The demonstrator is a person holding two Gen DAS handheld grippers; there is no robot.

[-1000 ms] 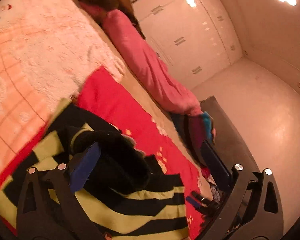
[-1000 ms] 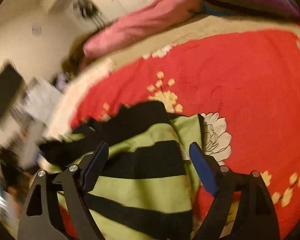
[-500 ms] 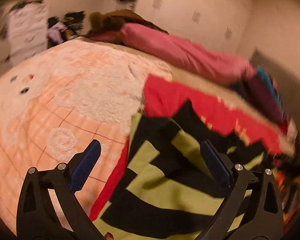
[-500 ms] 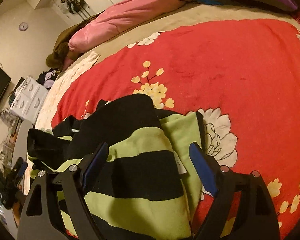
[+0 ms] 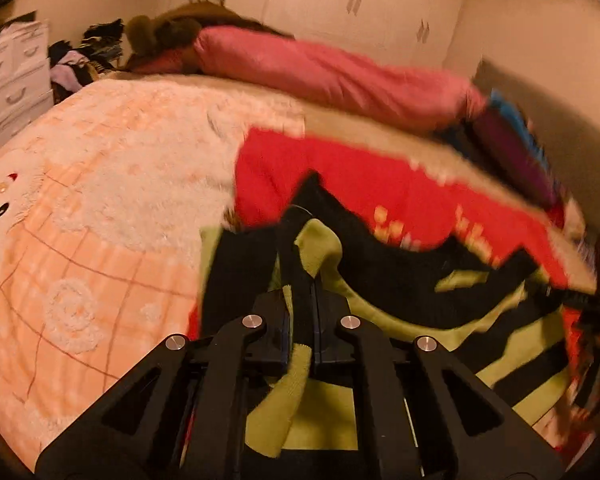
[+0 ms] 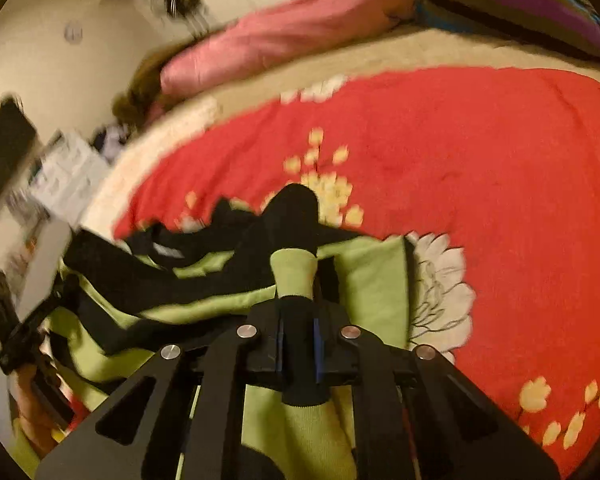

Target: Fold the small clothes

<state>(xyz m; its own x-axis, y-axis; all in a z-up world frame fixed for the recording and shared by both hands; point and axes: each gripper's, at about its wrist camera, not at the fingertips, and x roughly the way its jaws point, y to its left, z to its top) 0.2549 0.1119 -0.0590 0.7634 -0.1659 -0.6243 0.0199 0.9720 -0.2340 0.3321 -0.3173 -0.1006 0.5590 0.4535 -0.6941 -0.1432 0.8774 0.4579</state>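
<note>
A green and black striped garment (image 5: 384,312) lies crumpled on the red flowered blanket (image 5: 340,176) on the bed. My left gripper (image 5: 302,320) is shut on a fold of it at its left side. The garment also shows in the right wrist view (image 6: 204,280), where my right gripper (image 6: 299,336) is shut on a bunched fold of it at its right edge. The left gripper (image 6: 24,336) shows at the far left of that view. The cloth between the two grippers is rumpled.
A peach fleece blanket (image 5: 92,216) covers the bed's left part. A pink rolled quilt (image 5: 332,72) and a striped pillow (image 6: 512,0) lie along the far side. White drawers (image 5: 12,76) and a clothes pile (image 5: 84,60) stand past the bed.
Both grippers were open above the garment half a second ago. Both have come down and shut on folds of the striped cloth.
</note>
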